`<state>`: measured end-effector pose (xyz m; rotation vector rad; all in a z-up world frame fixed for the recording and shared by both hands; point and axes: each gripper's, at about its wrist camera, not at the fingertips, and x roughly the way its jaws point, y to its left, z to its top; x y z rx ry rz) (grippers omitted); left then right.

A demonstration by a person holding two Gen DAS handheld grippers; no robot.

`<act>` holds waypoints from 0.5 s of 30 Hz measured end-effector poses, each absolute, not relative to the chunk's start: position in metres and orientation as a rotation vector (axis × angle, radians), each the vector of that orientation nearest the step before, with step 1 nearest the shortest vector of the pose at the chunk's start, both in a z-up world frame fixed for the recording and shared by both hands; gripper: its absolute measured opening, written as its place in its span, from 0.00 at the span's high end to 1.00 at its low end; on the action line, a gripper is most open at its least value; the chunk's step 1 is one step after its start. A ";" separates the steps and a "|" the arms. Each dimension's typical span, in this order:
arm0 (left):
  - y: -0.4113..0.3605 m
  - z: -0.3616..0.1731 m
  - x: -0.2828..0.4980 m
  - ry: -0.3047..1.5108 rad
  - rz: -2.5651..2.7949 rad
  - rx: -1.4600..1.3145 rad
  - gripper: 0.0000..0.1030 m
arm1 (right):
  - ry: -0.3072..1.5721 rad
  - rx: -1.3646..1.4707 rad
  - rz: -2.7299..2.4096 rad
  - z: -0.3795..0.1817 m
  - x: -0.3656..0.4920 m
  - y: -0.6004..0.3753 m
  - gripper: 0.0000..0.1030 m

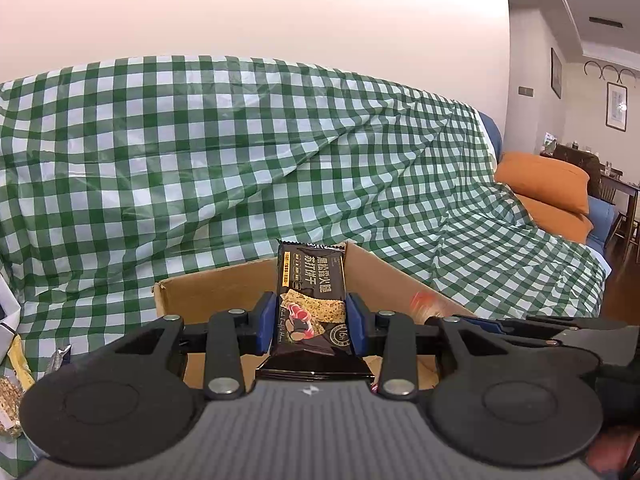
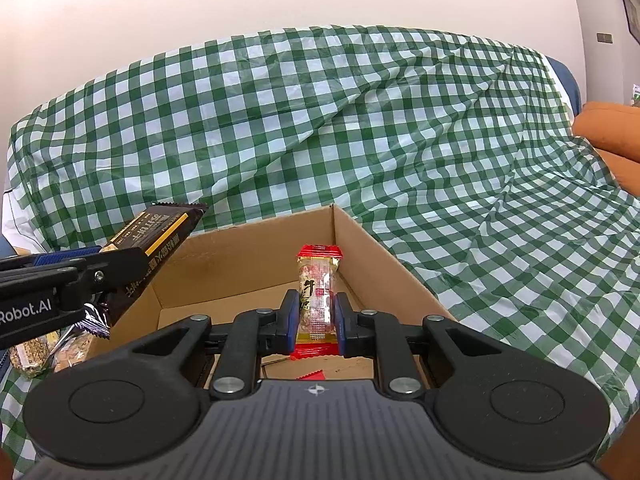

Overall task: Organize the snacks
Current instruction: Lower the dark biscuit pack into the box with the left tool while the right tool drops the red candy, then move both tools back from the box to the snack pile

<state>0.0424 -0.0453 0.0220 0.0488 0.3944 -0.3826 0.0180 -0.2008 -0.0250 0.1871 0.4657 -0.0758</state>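
My left gripper (image 1: 312,320) is shut on a black cracker packet (image 1: 311,292), held upright above the open cardboard box (image 1: 212,292). The right wrist view shows that gripper at the left (image 2: 104,272) with the black packet (image 2: 156,236) over the box's left wall. My right gripper (image 2: 316,316) is shut on a red-ended clear candy bar (image 2: 317,292), held upright over the inside of the cardboard box (image 2: 384,264). A red wrapper piece (image 2: 310,374) lies on the box floor below it.
The box stands on a sofa covered by a green-and-white checked cloth (image 2: 360,128). Several loose snack packets lie left of the box (image 2: 40,352), also visible in the left wrist view (image 1: 14,396). Orange cushions (image 1: 548,184) lie at the right.
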 end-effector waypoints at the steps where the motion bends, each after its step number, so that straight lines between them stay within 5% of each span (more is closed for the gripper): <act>1: -0.046 0.022 0.042 0.393 -0.384 0.050 0.60 | 0.471 0.188 -0.072 -0.026 0.019 -0.201 0.81; 7: -0.049 0.021 0.043 0.403 -0.399 0.050 0.57 | 0.470 0.175 -0.077 -0.026 0.019 -0.199 0.81; 15: -0.048 0.021 0.042 0.401 -0.391 0.055 0.55 | 0.487 0.178 -0.080 -0.027 0.020 -0.200 0.68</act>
